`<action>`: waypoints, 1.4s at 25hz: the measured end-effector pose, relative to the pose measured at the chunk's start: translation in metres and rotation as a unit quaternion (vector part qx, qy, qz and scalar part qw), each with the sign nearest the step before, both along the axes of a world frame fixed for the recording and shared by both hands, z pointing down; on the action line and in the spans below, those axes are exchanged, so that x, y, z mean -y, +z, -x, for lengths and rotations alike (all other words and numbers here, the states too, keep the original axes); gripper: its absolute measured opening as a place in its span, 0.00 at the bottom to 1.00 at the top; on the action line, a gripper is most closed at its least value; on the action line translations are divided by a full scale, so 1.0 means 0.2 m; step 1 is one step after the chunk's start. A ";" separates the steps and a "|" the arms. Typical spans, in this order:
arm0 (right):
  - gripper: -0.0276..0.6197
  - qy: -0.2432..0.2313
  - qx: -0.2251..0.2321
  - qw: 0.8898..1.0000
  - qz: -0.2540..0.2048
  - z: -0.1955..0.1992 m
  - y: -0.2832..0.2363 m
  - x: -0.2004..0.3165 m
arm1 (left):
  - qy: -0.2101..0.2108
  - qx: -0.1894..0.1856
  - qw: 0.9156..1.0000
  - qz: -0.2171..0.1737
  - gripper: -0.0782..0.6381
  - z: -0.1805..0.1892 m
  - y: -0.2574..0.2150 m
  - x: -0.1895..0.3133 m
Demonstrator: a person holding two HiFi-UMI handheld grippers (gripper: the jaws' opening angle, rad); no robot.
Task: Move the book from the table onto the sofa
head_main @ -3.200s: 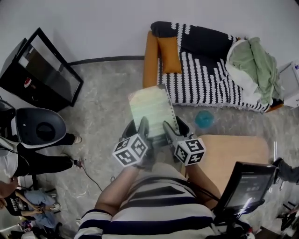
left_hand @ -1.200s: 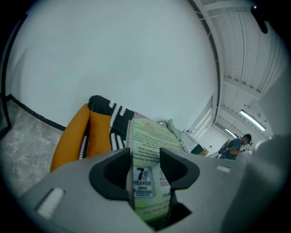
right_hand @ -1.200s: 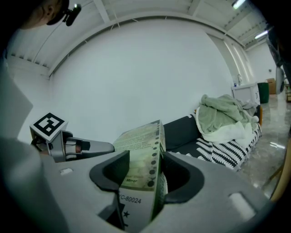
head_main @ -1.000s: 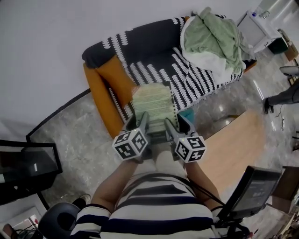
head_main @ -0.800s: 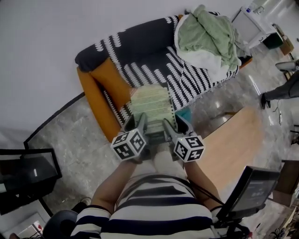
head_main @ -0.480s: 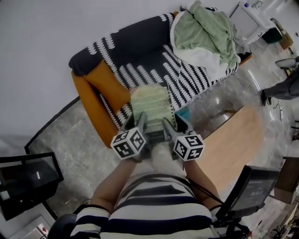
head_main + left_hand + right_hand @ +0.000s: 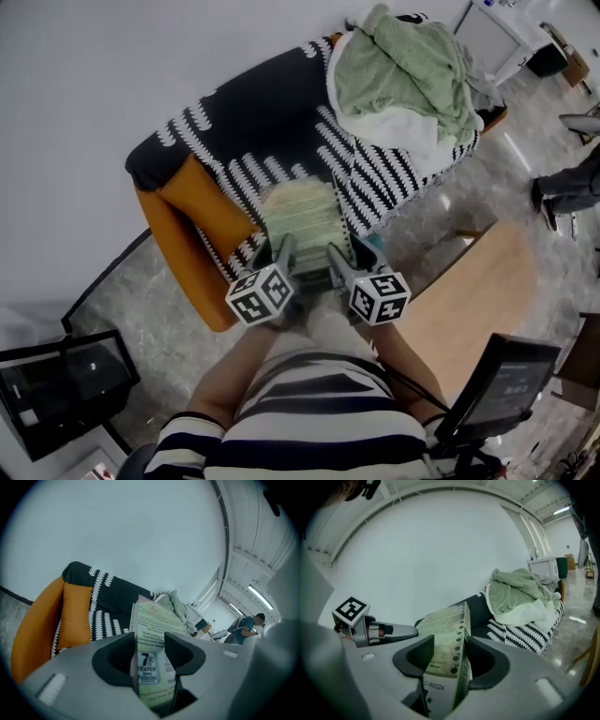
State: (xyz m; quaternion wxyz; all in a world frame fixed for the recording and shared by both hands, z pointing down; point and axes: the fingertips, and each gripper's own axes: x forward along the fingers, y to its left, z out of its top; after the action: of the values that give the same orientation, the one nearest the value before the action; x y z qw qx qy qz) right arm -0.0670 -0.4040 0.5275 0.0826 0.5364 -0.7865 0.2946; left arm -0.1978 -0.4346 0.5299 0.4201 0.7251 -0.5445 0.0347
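Observation:
A pale green paperback book (image 7: pixel 302 217) is carried in the air, held flat between both grippers over the front edge of the sofa (image 7: pixel 281 131). My left gripper (image 7: pixel 284 251) is shut on the book's near left corner, and the cover print shows between its jaws in the left gripper view, on the book (image 7: pixel 151 663). My right gripper (image 7: pixel 339 251) is shut on the near right corner, where the book's (image 7: pixel 449 663) spine with dark dots stands between its jaws. The sofa (image 7: pixel 108 602) has a black-and-white patterned throw and orange sides.
A green and white blanket (image 7: pixel 398 70) is heaped on the sofa's right end. An orange cushion (image 7: pixel 202 192) lies at its left end. A light wooden table (image 7: pixel 464 300) is at my right, a black monitor (image 7: pixel 56 384) on the floor at lower left. A person (image 7: pixel 567 187) stands at the right edge.
Both grippers have carried the book toward the sofa, which now lies closer beneath and ahead of it. The grip on the book is unchanged.

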 end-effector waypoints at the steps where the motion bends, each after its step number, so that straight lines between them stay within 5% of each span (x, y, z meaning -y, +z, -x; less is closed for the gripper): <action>1: 0.38 -0.001 0.001 1.000 0.002 -0.03 0.01 0.03 | -0.001 0.001 1.000 0.001 0.40 -0.03 0.01 0.03; 11: 0.37 -0.035 0.007 0.999 0.028 -0.12 0.18 0.26 | -0.024 0.019 0.999 0.013 0.40 -0.11 0.16 0.22; 35: 0.36 -0.116 -0.024 0.986 0.120 0.24 0.72 0.77 | -0.077 0.016 0.994 0.080 0.39 0.25 0.70 0.66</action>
State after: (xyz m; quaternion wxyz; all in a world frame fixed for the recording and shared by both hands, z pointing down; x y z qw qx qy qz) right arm -0.1148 -0.5582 0.6709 0.1982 0.4349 -0.8002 0.3623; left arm -0.2472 -0.5663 0.6705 0.4697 0.6443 -0.6008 0.0574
